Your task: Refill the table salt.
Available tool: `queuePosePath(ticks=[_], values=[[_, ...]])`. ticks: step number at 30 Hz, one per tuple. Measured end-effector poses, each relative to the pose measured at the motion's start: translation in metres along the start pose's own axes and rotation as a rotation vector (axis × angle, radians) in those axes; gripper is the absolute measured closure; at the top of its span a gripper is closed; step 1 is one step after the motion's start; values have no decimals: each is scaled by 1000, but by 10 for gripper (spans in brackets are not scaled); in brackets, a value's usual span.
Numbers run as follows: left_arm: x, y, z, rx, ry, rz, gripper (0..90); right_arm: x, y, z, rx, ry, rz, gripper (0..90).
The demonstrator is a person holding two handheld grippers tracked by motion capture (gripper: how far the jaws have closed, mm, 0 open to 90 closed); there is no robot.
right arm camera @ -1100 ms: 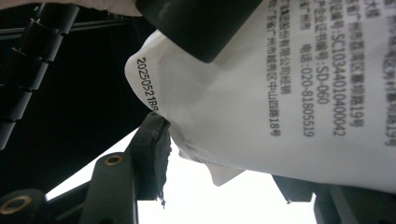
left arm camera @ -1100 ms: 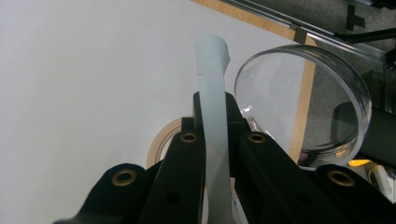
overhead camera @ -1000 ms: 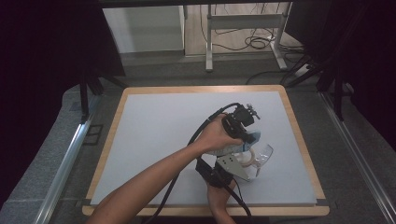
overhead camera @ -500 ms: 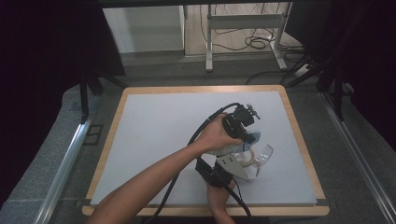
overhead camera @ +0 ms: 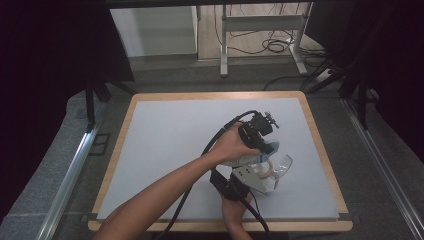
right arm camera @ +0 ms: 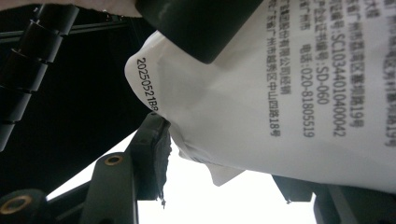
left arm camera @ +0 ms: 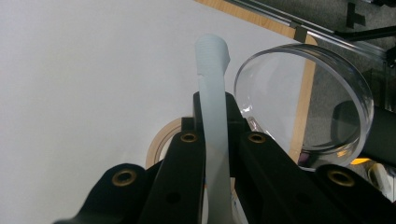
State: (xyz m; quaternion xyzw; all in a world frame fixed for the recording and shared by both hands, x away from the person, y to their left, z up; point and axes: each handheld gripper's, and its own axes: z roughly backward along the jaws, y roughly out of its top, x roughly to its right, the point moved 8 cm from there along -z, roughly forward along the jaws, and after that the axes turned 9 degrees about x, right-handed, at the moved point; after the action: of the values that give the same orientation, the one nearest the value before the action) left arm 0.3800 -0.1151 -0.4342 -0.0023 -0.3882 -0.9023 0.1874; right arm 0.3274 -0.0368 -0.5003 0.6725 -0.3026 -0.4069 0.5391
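A white and pale blue packet point(overhead camera: 262, 152) hangs over the right half of the table. My left gripper point(overhead camera: 263, 144) is shut on the packet's thin edge point(left arm camera: 212, 60), which stands up between its pads point(left arm camera: 212, 100). My right gripper point(overhead camera: 266, 171) comes up from below. The packet's printed side point(right arm camera: 280, 93) sits between its jaws, the left pad point(right arm camera: 156, 149) presses the packet's edge, and the other jaw is partly hidden behind it. A clear cup point(overhead camera: 281, 167) lies tilted beside both grippers, its round rim point(left arm camera: 303, 93) just right of the left jaws.
The table point(overhead camera: 170, 150) has a pale grey top and a wooden rim point(overhead camera: 116, 150). A beige ring point(left arm camera: 159, 142) lies under the left jaws. Black cables trail from both grippers toward the front edge. Desk legs and floor cables point(overhead camera: 270, 45) stand beyond the far side.
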Motion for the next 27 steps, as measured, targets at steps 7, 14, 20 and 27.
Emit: queuePosePath(ticks=[7,14,20,27], values=[[0,0,0,2,-1,1,900,1,0,0,0,-1,-1,448],[0,0,1,4,-1,3,900,0,0,0,0,3,0,448],[0,-1,0,4,-4,1,900,1,-1,0,-2,0,0,449],[0,-1,0,6,-2,8,900,0,-1,0,-3,2,1,449]])
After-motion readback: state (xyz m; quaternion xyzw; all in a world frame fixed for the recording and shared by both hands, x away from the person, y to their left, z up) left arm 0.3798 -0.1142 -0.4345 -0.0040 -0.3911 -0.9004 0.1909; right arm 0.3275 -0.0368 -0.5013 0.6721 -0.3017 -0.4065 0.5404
